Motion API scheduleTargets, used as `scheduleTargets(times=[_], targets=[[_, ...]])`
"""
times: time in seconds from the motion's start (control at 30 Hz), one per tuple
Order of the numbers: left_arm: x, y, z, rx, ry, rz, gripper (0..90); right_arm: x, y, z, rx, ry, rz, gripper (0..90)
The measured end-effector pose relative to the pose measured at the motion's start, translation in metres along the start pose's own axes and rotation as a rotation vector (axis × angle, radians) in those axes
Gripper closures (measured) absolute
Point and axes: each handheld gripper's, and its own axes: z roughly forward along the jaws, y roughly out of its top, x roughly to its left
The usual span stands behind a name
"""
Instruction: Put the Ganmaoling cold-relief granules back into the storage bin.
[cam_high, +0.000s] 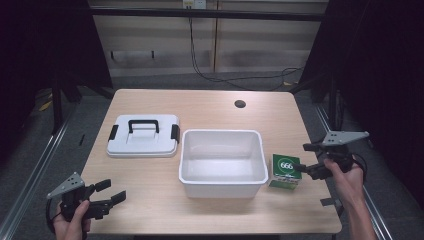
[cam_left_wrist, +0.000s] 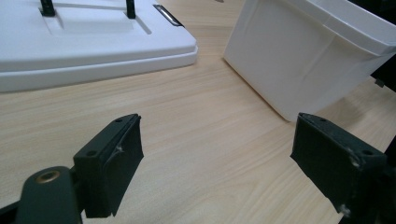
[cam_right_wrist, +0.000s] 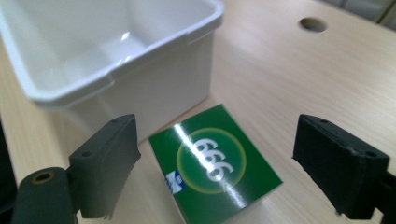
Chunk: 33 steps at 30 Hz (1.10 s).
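A green box (cam_high: 286, 170) marked 666 stands on the wooden table just right of an empty white tub (cam_high: 222, 137). My right gripper (cam_high: 304, 159) hovers open beside the box's right side; in the right gripper view the green box (cam_right_wrist: 215, 161) lies between and slightly beyond the two spread jaws, untouched, with the tub (cam_right_wrist: 154, 91) behind it. My left gripper (cam_high: 112, 191) is open near the table's front left corner, holding nothing. The left gripper view shows bare wood between its jaws, the tub's wall (cam_left_wrist: 299, 56) ahead right.
A white lid (cam_high: 143, 135) with a black handle and side clips lies flat left of the tub, seen close as the lid (cam_left_wrist: 88, 42) in the left gripper view. A round cable hole (cam_high: 240, 104) sits at the table's far side. Dark floor surrounds the table.
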Motion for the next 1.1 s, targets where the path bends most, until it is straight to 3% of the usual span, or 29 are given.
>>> scheduleTargets(times=[0.07,0.2,0.3,0.33,0.4,0.57,0.6,0.67,0.7,0.77,0.83,0.93,0.97,1.0,1.07,1.1], targets=[[-0.001,0.0,0.001,0.008,-0.006,0.006,16.1,0.001,0.007,0.007,0.068,0.027,-0.033,13.8],[-0.001,0.0,0.001,0.007,-0.006,0.01,16.1,0.0,0.013,0.013,0.119,0.042,-0.055,13.7],[-0.001,0.0,0.001,0.008,-0.007,0.009,16.1,-0.002,0.014,0.015,0.136,0.066,-0.046,13.9],[-0.002,0.0,0.001,0.013,-0.011,0.013,16.1,-0.004,0.017,0.017,0.179,0.089,-0.039,14.0],[-0.002,0.0,0.002,0.015,-0.011,0.016,16.1,-0.005,0.02,0.019,0.215,0.1,-0.02,14.1],[-0.001,0.0,0.002,0.019,-0.01,0.013,16.1,-0.006,0.026,0.024,0.24,0.101,-0.053,14.7],[-0.001,0.0,0.002,0.018,-0.009,0.014,16.1,-0.005,0.03,0.03,0.281,0.108,-0.099,13.5],[-0.002,0.0,0.002,0.017,-0.01,0.015,16.1,-0.004,0.032,0.032,0.299,0.112,-0.112,13.5],[-0.002,0.0,0.002,0.017,-0.009,0.015,16.1,-0.003,0.035,0.037,0.317,0.13,-0.176,13.4],[-0.001,0.0,0.002,0.017,-0.007,0.016,16.2,-0.001,0.037,0.04,0.306,0.152,-0.194,12.4],[-0.001,0.0,0.002,0.022,-0.009,0.022,16.2,0.001,0.039,0.044,0.345,0.152,-0.221,11.8],[-0.003,0.0,0.002,0.019,-0.012,0.025,16.2,0.006,0.04,0.051,0.448,0.147,-0.262,9.2],[-0.003,0.0,0.002,0.019,-0.012,0.025,16.2,0.006,0.04,0.051,0.448,0.147,-0.262,9.2],[-0.003,0.0,0.002,0.021,-0.016,0.021,16.2,0.011,0.039,0.056,0.505,0.15,-0.286,9.2],[-0.003,0.0,0.002,0.024,-0.017,0.023,16.2,0.011,0.04,0.057,0.509,0.155,-0.292,9.2],[-0.003,0.0,0.002,0.026,-0.019,0.02,16.2,0.01,0.041,0.059,0.512,0.132,-0.322,8.4]])
